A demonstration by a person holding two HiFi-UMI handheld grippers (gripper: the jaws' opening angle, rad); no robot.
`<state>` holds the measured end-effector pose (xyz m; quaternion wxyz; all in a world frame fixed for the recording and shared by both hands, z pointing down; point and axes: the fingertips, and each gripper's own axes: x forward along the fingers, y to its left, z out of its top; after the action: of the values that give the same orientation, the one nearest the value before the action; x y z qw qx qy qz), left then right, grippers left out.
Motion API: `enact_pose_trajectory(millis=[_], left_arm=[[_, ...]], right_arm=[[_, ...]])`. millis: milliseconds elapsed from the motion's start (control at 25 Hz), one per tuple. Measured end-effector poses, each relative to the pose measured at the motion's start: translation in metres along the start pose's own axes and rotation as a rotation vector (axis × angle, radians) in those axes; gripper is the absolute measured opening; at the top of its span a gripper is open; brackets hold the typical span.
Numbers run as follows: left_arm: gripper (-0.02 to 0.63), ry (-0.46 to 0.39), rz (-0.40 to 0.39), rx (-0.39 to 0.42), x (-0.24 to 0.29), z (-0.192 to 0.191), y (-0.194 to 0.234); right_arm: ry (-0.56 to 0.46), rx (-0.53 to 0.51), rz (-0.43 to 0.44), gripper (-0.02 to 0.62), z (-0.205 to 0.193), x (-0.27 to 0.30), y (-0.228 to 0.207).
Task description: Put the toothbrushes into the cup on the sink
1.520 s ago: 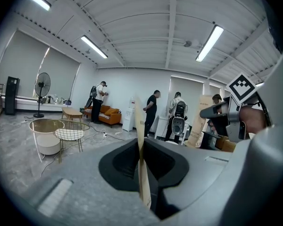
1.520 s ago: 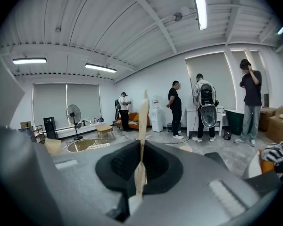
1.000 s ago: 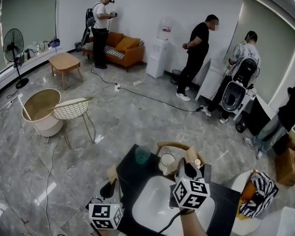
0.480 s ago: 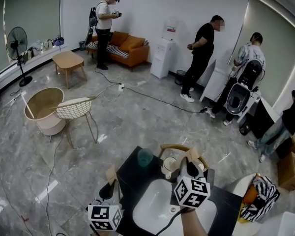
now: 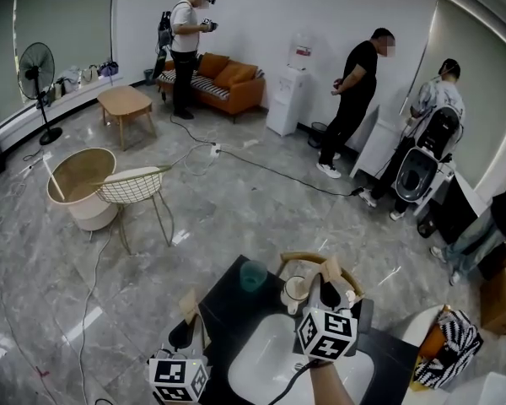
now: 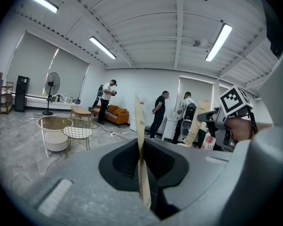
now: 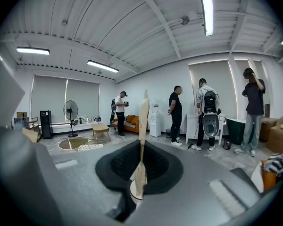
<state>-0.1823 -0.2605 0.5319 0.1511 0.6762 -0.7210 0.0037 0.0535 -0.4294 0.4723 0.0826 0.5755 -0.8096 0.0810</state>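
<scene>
My right tongs [image 7: 140, 169] pinched a toothbrush [image 7: 144, 117] by the cup [image 7: 132, 191], maybe over it. My left tongs [image 6: 142, 169] pinched another toothbrush [image 6: 139, 121]. Next, the right one needed lowering in.

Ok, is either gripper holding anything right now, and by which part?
Both. The left gripper pinches one toothbrush near its lower end; the right gripper pinches the other toothbrush the same way, each standing upright.
</scene>
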Motion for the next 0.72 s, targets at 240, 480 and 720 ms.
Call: enact_pose_trajectory(millis=[240,480,720], left_arm=[[0.032,-0.014,0.027,-0.009,-0.006,0.007,0.006],[0.032,-0.010,0.037,-0.015,-0.009,0.002,0.012],[0.032,0.003,0.056,-0.017,-0.013,-0.002,0.021]], right_arm=[[0.018,-0.026,-0.013,0.008,-0.011,0.004,-0.003],[0.027,-0.043,-0.026,0.008,-0.020,0.010,-0.002],[0.042,-0.052,-0.038,0.008,-0.033,0.017,0.003]])
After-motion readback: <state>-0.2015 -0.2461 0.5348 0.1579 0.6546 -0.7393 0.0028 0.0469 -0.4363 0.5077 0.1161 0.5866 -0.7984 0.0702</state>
